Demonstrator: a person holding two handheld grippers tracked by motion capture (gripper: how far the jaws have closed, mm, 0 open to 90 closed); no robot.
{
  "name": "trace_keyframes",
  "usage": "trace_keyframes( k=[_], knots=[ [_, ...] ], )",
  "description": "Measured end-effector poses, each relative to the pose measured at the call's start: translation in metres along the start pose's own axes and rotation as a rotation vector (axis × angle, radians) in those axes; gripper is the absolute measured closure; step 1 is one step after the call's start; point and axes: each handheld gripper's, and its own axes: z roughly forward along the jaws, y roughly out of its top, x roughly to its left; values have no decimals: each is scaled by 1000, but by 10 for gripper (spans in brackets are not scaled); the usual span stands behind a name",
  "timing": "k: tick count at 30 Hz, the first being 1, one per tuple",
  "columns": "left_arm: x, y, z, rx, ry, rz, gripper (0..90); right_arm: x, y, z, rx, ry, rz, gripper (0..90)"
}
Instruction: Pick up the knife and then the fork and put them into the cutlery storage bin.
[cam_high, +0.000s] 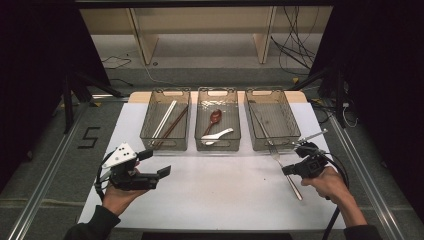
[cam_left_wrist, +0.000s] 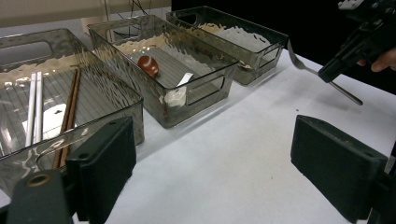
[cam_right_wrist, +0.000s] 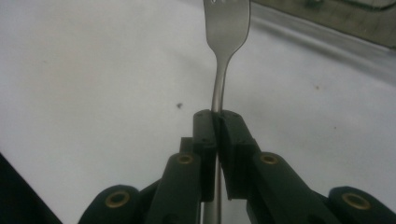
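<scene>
Right tool (cam_high: 289, 170) clenched on fork (cam_high: 285, 170), gripped partway along handle; near table's right edge, in front of right bin (cam_high: 272, 120). Right gripper view: both pads tight on fork (cam_right_wrist: 223, 60) neck, tines pointing away over white table (cam_right_wrist: 93, 70). High view: fork head toward right bin's front wall, handle end slanting back toward table's front edge, right of centre. Left gripper view: right tool (cam_left_wrist: 334, 70) w/ fork (cam_left_wrist: 308, 67) held off table surface, shadow underneath, just beside right bin (cam_left_wrist: 243, 42).

Left tool (cam_high: 155, 165) released, jaws wide apart, nothing btwn them; held over table's left front area, in front of left bin (cam_high: 165, 120). Left gripper view: both pads apart, bare table (cam_left_wrist: 224, 154) btwn.

Three clear bins in row along table's (cam_high: 210, 195) back edge. Left bin: white chopsticks (cam_high: 164, 119) + brown chopsticks (cam_high: 172, 126), side by side, lengthwise. Middle bin (cam_high: 218, 120): brown spoon (cam_high: 214, 119) toward back, white spoon (cam_high: 217, 136) toward front. Right bin: thin metal utensil (cam_high: 260, 125) lying diagonal, type unclear.
</scene>
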Motion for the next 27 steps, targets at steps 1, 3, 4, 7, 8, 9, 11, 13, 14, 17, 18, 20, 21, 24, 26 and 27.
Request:
trace_keyframes(
  k=[1, 3, 4, 7, 8, 9, 11, 13, 14, 17, 18, 20, 21, 24, 26, 27],
  knots=[
    [0, 0, 0, 3, 1, 1, 137, -1, 1, -3, -19, 10, 5, 861],
    [0, -1, 1, 3, 4, -4, 137, -2, 3, -9, -64, 28, 10, 861],
    [1, -1, 2, 8, 5, -3, 137, -3, 5, -13, -89, 26, 12, 861],
    [2, -1, 2, 9, 13, -4, 137, -7, 13, -30, -163, 40, 22, 862],
    [2, -1, 1, 3, 15, -8, 137, -9, 16, -35, -184, 37, 25, 861],
    [3, -1, 1, 1, 14, -7, 137, -10, 18, -39, -198, 29, 28, 861],
    [3, -1, 1, -2, 15, -10, 137, -13, 22, -42, -217, 22, 35, 861],
    [3, -1, 1, 0, 16, -10, 137, -14, 24, -44, -226, 16, 41, 862],
    [3, -1, 1, 1, 15, -11, 137, -15, 26, -44, -228, 15, 44, 861],
    [3, -1, 2, 0, 14, -9, 137, -18, 28, -46, -240, 7, 50, 862],
    [3, -1, 1, 0, 14, -9, 137, -18, 29, -47, -242, 1, 51, 862],
    [3, -1, 1, -6, 16, -14, 137, -19, 31, -48, -248, -8, 52, 862],
    [3, 0, 1, -4, 15, -11, 137, -19, 32, -48, -251, -8, 55, 862],
    [3, 0, 1, -6, 15, -8, 137, -21, 36, -51, -265, -12, 59, 862],
    [3, 0, 1, -8, 15, -9, 137, -21, 39, -53, -276, -21, 58, 862],
    [4, 0, 1, -8, 14, -10, 137, -21, 42, -54, -281, -23, 59, 862]
  ],
)
